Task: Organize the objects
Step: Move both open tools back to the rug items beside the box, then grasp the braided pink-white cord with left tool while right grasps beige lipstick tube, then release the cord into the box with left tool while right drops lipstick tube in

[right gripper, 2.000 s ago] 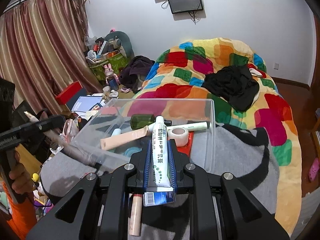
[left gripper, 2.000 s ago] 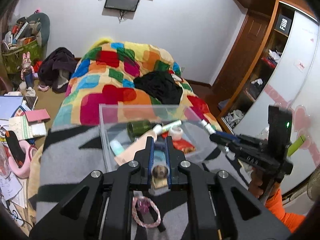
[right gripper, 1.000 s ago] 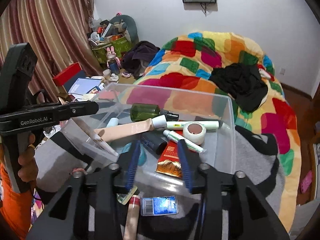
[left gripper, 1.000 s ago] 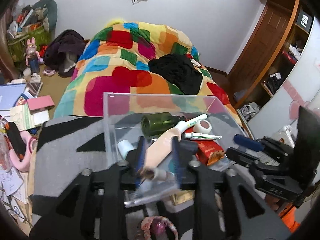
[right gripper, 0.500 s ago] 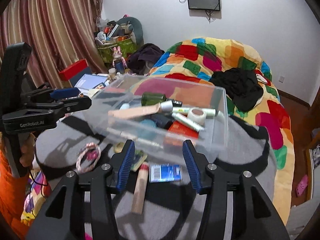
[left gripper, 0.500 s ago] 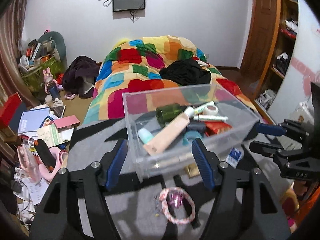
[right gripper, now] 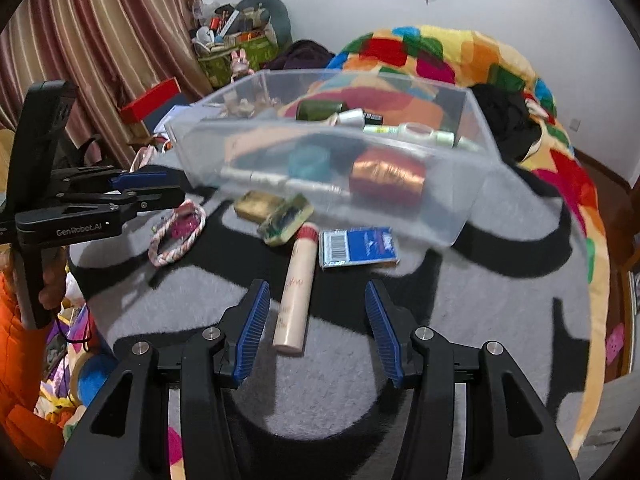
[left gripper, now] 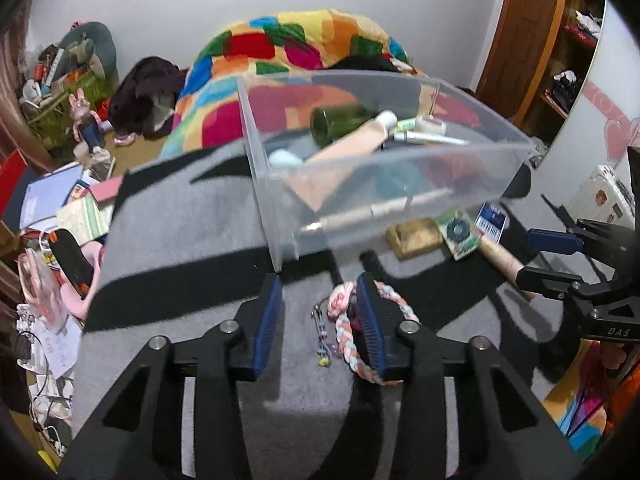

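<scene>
both my grippers empty now: white tube and small item released moments ago, now inside clear bin (right gripper: 460,200). left gripper (left gripper: 318,316) jaws apart, over braided ring (left gripper: 352,340) on grey blanket (left gripper: 180,220). right gripper (right gripper: 314,332) jaws wide, beige tube (right gripper: 296,300) between them, blue card (right gripper: 360,248) ahead. bin holds green bottle (left gripper: 340,124), peach tube, tape, red pack. judge loose items left to collect.

A clear plastic storage box (right gripper: 448,204) sat on a grey-and-black patterned blanket (right gripper: 460,320). A braided pink, white and pale-blue ring (left gripper: 360,344), a cream tube with a red end (right gripper: 296,292) and a blue-and-white card (right gripper: 358,247) lay there. The black tongs (right gripper: 316,330) had blue ribbed pads (right gripper: 252,328). The quilt (right gripper: 440,56) showed multicoloured patches.
</scene>
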A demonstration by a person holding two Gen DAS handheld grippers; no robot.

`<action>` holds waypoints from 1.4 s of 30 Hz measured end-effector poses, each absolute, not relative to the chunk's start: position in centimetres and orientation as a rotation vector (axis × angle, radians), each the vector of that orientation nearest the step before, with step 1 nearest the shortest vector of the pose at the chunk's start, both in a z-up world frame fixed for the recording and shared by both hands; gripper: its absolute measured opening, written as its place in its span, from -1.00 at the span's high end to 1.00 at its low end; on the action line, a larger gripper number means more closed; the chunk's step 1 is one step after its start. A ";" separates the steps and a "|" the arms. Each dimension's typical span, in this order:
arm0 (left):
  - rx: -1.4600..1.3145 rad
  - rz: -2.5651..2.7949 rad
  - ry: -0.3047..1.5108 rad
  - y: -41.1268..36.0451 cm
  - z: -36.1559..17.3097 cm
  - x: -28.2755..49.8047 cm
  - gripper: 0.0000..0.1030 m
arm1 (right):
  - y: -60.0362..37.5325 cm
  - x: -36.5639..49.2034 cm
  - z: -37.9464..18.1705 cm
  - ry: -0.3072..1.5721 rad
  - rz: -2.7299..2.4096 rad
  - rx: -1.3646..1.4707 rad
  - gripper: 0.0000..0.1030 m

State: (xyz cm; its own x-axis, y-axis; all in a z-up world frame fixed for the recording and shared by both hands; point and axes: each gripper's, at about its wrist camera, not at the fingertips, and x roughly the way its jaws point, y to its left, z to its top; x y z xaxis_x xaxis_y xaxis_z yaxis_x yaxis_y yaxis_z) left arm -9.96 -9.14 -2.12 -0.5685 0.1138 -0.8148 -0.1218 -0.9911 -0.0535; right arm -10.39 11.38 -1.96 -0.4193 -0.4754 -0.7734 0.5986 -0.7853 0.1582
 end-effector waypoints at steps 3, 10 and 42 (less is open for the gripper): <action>-1.405 2.657 0.011 -9.1 -2.8 -10.2 0.31 | 10.9 -10.1 -2.2 0.199 -2.189 1.143 0.32; -1.411 2.657 0.028 -8.7 -3.5 -10.4 0.44 | 10.1 -9.9 -2.6 0.228 -2.211 1.137 0.70; -1.064 2.749 -0.119 -7.7 5.7 -10.6 0.78 | 12.6 -12.2 5.0 0.078 -2.375 0.909 0.73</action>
